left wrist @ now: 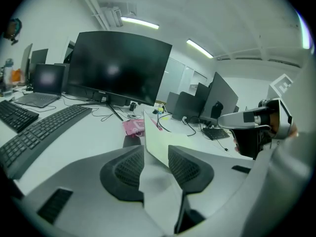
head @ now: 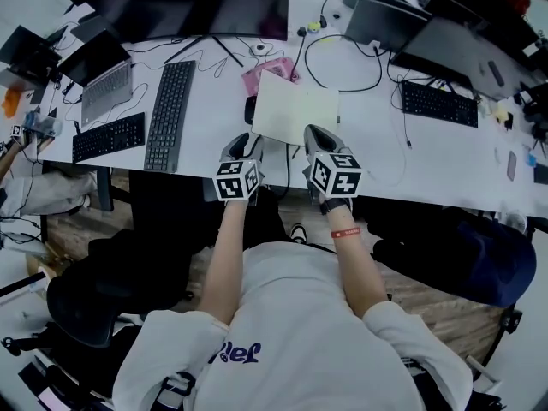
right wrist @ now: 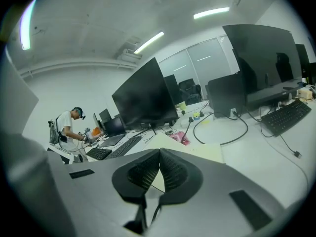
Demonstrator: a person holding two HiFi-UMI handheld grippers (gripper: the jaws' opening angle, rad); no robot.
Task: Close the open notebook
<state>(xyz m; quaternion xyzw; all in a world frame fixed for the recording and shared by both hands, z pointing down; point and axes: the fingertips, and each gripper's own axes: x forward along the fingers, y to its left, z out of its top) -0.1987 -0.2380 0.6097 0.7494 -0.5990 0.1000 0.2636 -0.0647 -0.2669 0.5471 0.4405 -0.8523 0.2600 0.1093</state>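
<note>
On white tabletop [head: 218,110]: long black keyboard [head: 169,114] left of notebook [head: 295,110], small dark object [head: 249,110] just beside its left edge, pink packet [head: 270,74] touching its far edge, dark monitor [head: 197,7] further back, second keyboard [head: 438,103] well off right. Left tongs [head: 244,144] partly open, near left corner of pale notebook in the gap, contact unclear. Right tongs [head: 315,134] closed tip to tip at near right corner, pinch on paper not readable.
</note>
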